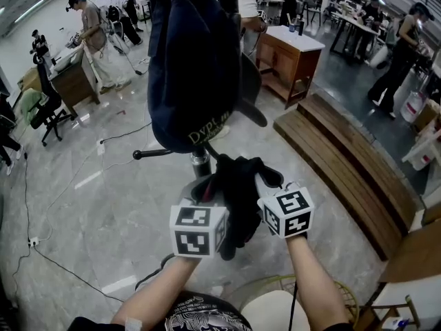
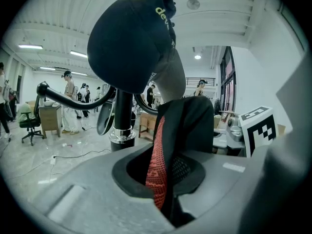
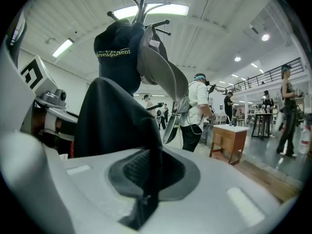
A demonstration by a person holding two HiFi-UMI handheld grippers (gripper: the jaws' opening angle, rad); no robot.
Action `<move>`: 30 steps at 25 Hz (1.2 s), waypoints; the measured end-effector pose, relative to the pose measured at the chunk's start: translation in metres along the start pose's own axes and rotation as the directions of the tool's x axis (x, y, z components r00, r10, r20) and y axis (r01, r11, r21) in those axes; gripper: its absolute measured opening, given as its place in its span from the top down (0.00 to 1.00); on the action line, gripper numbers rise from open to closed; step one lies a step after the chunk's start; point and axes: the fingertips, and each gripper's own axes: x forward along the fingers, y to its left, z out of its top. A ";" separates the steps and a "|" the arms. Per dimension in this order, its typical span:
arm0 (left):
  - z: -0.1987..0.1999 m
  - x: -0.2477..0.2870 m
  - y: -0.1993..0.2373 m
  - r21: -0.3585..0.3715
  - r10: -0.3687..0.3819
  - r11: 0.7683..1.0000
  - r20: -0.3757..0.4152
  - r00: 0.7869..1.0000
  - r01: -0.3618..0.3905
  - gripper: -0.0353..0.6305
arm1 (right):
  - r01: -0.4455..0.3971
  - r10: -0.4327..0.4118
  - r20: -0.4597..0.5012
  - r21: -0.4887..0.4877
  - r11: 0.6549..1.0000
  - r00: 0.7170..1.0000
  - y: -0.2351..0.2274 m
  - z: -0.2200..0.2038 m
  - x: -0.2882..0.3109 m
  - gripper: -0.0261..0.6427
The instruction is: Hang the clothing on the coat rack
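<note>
The left gripper (image 1: 209,193) and right gripper (image 1: 265,183) are both pinched nearly shut on the black garment (image 1: 238,185), right by the coat rack (image 1: 200,161) under the cap (image 1: 193,67), so probably best to lift together and drape it over a free hook (image 1: 148,154).

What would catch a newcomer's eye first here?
A black garment sits at centre, bunched between the left gripper and the right gripper, both shut on it. Just above it, a navy cap with pale lettering hangs on the rack.
</note>
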 end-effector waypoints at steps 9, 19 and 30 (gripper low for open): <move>-0.011 -0.002 -0.007 0.011 -0.021 1.000 -0.017 1.000 0.021 0.90 | 0.008 -0.008 -0.016 0.032 0.999 1.000 0.007 -0.014 -0.009 0.93; -0.014 -0.005 -0.014 0.008 -0.038 0.999 -0.031 0.999 0.038 0.90 | 0.018 -0.016 -0.023 0.072 0.997 1.000 0.013 -0.022 -0.017 0.93; -0.019 -0.005 -0.015 0.011 -0.062 0.998 -0.042 0.997 0.063 0.90 | 0.047 -0.045 -0.021 0.079 0.996 0.999 0.019 -0.026 -0.023 0.92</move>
